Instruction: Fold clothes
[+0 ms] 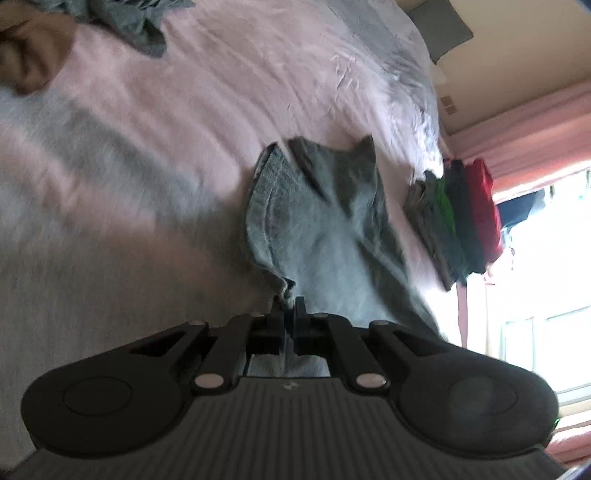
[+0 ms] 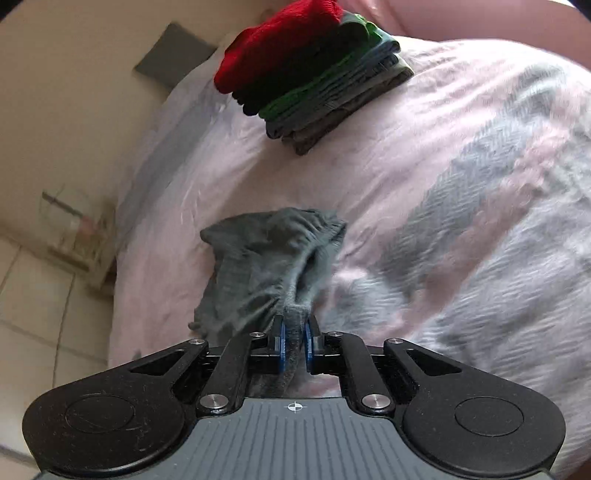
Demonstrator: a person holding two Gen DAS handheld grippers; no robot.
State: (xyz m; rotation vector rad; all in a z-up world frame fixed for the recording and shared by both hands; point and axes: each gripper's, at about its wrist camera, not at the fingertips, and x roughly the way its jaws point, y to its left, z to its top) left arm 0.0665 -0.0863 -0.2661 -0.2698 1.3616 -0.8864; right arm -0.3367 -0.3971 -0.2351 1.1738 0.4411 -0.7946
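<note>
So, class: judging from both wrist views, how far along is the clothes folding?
Done: a stack of folded clothes, red on top, sits on the bed. In hand: the left gripper and right gripper are each shut on a grey garment, partly lifted off the bedding. Left: that garment's folding, plus a crumpled grey-blue piece lying further along the bed.

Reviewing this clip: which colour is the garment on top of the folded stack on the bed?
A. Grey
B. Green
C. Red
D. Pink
C. In the right wrist view the folded stack is topped by a red garment, with dark, green and grey layers beneath it; both grippers meanwhile hold the grey garment.
</note>
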